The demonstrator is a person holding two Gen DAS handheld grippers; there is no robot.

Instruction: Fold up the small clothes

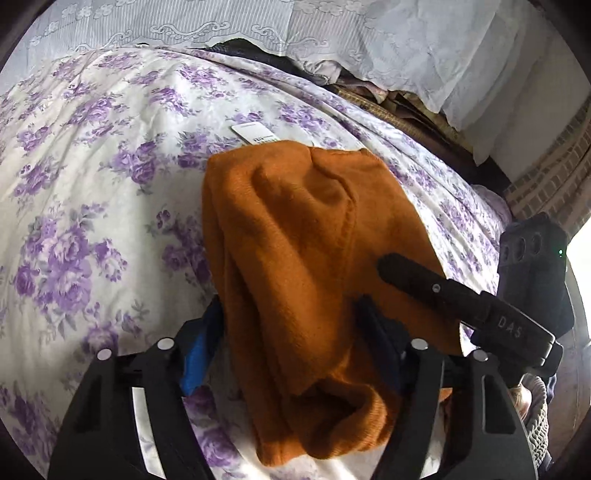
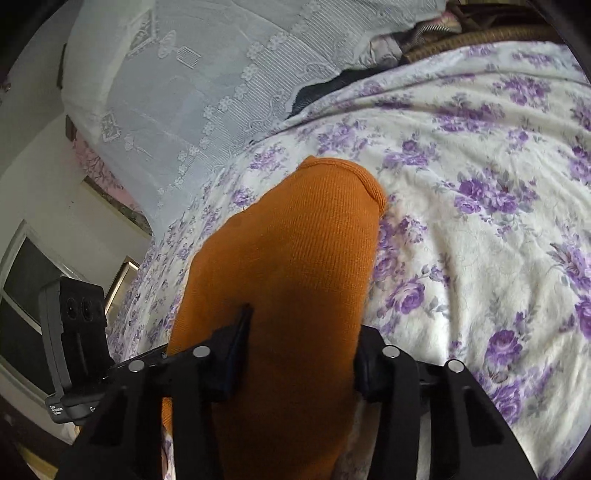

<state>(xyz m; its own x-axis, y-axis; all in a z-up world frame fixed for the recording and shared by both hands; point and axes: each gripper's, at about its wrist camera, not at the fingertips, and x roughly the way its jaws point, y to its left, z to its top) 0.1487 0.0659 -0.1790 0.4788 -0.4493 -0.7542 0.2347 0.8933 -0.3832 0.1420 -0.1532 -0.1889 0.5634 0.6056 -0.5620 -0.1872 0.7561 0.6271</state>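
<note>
An orange knit garment [image 1: 295, 229] lies bunched lengthwise on the bed's purple-flowered sheet [image 1: 92, 184]. My left gripper [image 1: 291, 325] straddles its near part. The blue left pad [image 1: 197, 347] sits at the cloth's edge and the right finger rests on top of the knit, so the jaws look open around it. A black finger of my right gripper [image 1: 424, 284] reaches onto the garment from the right. In the right wrist view the same garment [image 2: 295, 240] fills the whole gap of my right gripper [image 2: 303, 343], both fingers against the cloth.
A white paper tag [image 1: 255, 133] lies on the sheet just beyond the garment. White lace cloth [image 1: 221, 22] covers the far side, with a wicker edge [image 1: 388, 107] and piled fabric beside it. The left gripper's black body [image 2: 74, 321] and a window [image 2: 26, 288] sit at the left.
</note>
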